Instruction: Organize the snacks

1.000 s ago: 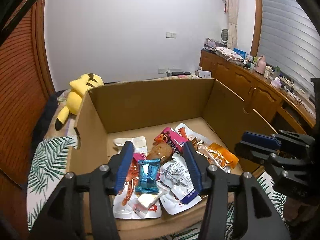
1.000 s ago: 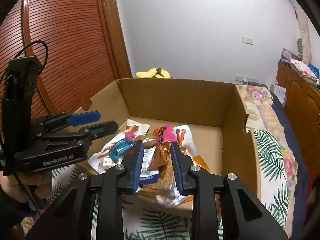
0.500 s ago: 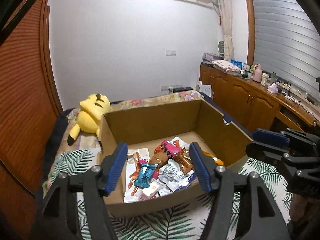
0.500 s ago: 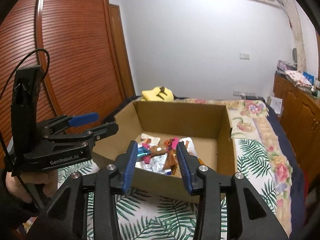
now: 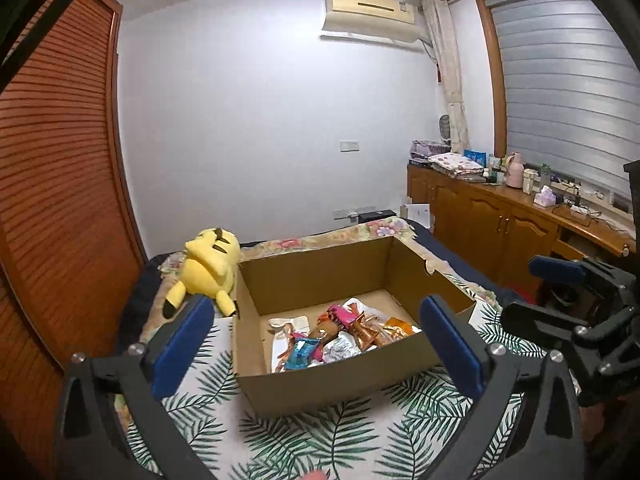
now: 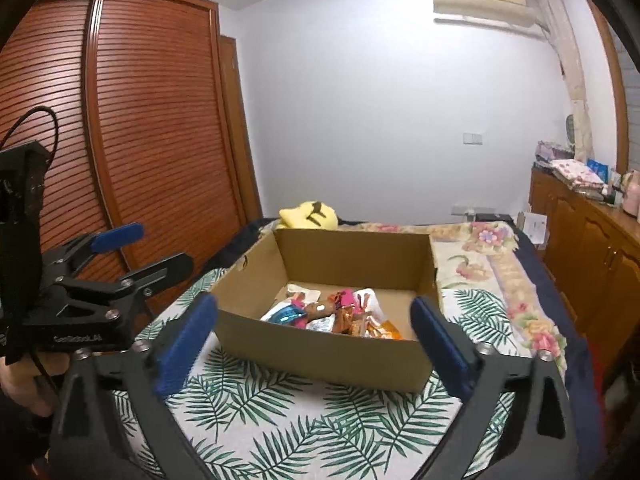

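Observation:
An open cardboard box (image 5: 340, 380) stands on a leaf-print bedspread (image 5: 320, 436). Several snack packets (image 5: 340, 336) lie in a heap on its floor, among them a blue one (image 5: 300, 354) and a pink one (image 5: 342, 314). The box (image 6: 320, 352) and packets (image 6: 332, 314) also show in the right wrist view. My left gripper (image 5: 316, 344) is open and empty, held well back from the box's near wall. My right gripper (image 6: 314, 340) is open and empty, also back from the box. Each gripper shows at the other view's edge.
A yellow plush toy (image 5: 210, 264) lies behind the box's left corner. A wooden wardrobe (image 6: 132, 160) stands to the left. A wooden cabinet (image 5: 500, 224) with clutter runs along the right wall. The bedspread (image 6: 320, 412) stretches in front of the box.
Both grippers have pulled up and back from over the snacks in the box. Their jaws have opened wider. The box now looks smaller and farther away.

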